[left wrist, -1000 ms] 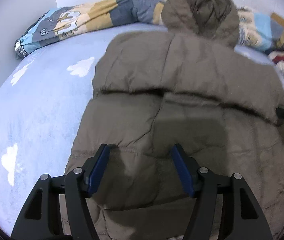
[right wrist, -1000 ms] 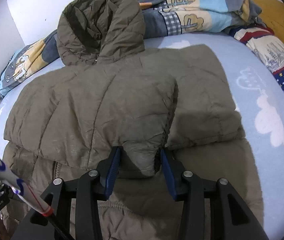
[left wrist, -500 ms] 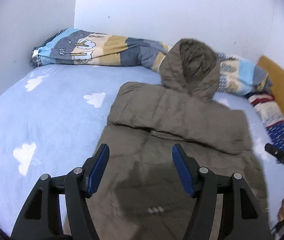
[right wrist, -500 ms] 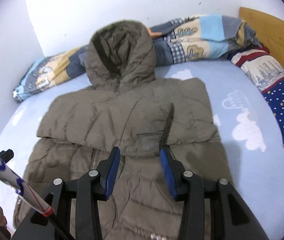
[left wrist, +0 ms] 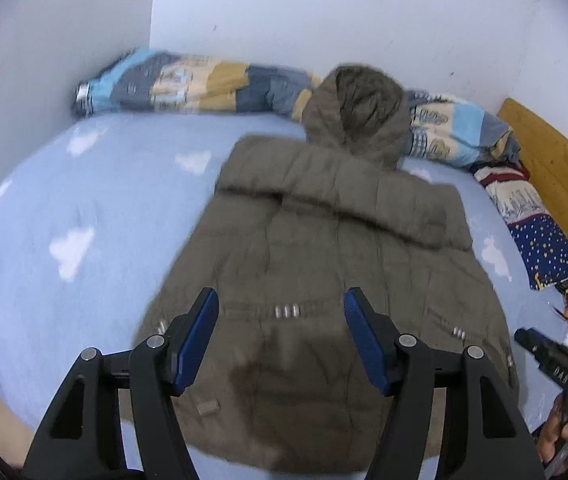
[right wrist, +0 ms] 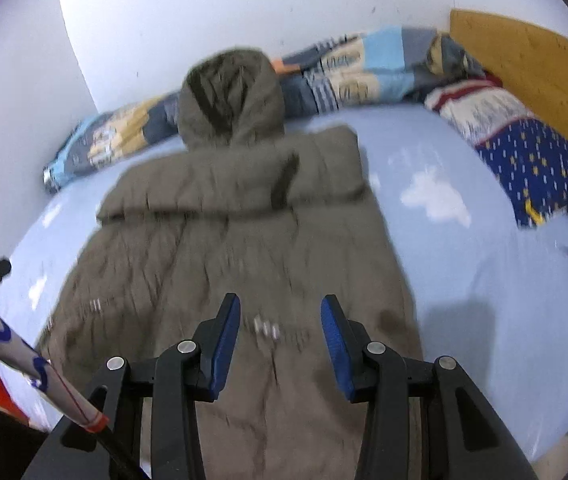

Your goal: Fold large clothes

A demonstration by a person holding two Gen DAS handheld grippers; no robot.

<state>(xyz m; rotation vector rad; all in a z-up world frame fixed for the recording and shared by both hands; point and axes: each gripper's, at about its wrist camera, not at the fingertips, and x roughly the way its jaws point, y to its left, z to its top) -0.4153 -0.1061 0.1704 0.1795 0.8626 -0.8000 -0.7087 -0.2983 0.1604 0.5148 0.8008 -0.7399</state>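
An olive-brown hooded puffer jacket (left wrist: 324,264) lies flat on the light blue bed, hood at the far end, both sleeves folded across the chest. It also shows in the right wrist view (right wrist: 235,248). My left gripper (left wrist: 281,312) is open and empty, held above the jacket's lower part near the hem. My right gripper (right wrist: 279,318) is open and empty, also above the lower part of the jacket. Neither touches the cloth.
A rolled patterned blanket (left wrist: 187,88) lies along the far wall behind the hood. A star-patterned pillow (right wrist: 536,160) and a wooden headboard (right wrist: 524,64) are at the right. The cloud-print sheet (left wrist: 63,220) surrounds the jacket. A white pole (right wrist: 23,364) crosses the right view's lower left.
The right gripper let go of the folded sleeve cuff and opened wider. Both grippers pulled back from the chest toward the hem, so the whole jacket now shows.
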